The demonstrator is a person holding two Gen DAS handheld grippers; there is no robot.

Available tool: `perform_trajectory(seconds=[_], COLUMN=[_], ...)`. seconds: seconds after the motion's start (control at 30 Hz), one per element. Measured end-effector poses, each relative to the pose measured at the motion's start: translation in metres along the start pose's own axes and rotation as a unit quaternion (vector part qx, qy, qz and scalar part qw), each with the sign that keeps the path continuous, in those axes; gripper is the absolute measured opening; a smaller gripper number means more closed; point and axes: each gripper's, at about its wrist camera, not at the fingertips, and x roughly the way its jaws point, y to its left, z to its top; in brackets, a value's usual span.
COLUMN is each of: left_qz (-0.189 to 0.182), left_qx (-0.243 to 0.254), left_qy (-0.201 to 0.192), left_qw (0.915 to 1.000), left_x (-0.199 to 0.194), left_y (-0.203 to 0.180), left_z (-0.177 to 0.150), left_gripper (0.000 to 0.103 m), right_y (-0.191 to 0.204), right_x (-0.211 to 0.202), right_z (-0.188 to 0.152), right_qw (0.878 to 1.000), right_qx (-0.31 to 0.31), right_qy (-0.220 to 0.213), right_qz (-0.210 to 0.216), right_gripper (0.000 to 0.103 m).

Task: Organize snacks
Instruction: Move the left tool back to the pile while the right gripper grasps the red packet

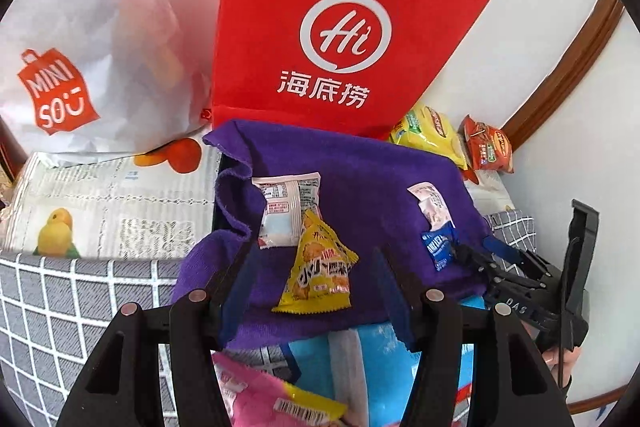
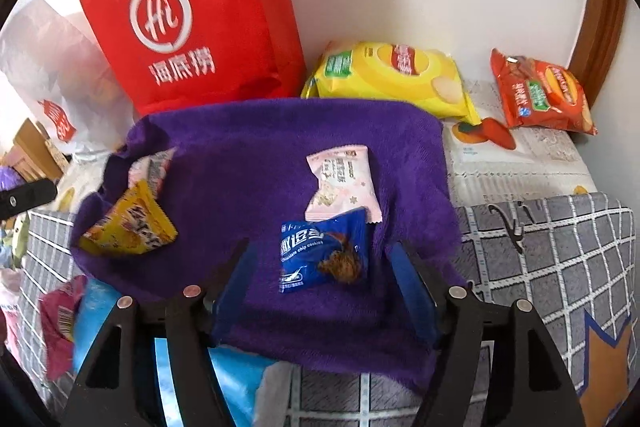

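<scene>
A purple towel lies on the table with small snack packs on it. In the left wrist view a yellow pack lies between the open fingers of my left gripper, with a white pack just beyond it. In the right wrist view a blue cookie pack lies between the open fingers of my right gripper, with a pink pack overlapping its far edge. The right gripper also shows at the right of the left wrist view, by the blue pack.
A red bag and a white Miniso bag stand behind the towel. Yellow and orange chip bags lie by the wall. Pink and light blue packs lie at the near edge on the checked cloth.
</scene>
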Motion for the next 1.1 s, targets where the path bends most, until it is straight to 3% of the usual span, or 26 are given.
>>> perform_trajectory(seconds=[0.37, 0.5, 0.67, 0.9, 1.1], left_qz=[0.004, 0.006, 0.003, 0.003, 0.002], left_qx=[-0.010, -0.019, -0.025, -0.030, -0.041], left_qy=[-0.012, -0.010, -0.008, -0.006, -0.003], left_qw=[0.9999, 0.9998, 0.9996, 0.9995, 0.9992], left_x=[-0.048, -0.061, -0.074, -0.088, -0.099], left_y=[0.002, 0.005, 0.005, 0.007, 0.020], left_z=[-0.033, -0.050, -0.072, -0.100, -0.118], left_gripper=[0.057, 0.057, 0.057, 0.057, 0.057], right_y=[0.011, 0.012, 0.018, 0.035, 0.044], right_x=[-0.075, -0.093, -0.110, -0.099, -0.081], right_z=[-0.031, -0.053, -0.085, -0.128, -0.141], right_qw=[0.999, 0.999, 0.999, 0.999, 0.998], right_qx=[0.005, 0.007, 0.002, 0.006, 0.011], right_qy=[-0.042, -0.039, -0.031, 0.006, 0.028], right_qz=[-0.004, 0.008, 0.023, 0.046, 0.056], right_gripper=[0.070, 0.063, 0.063, 0.063, 0.063])
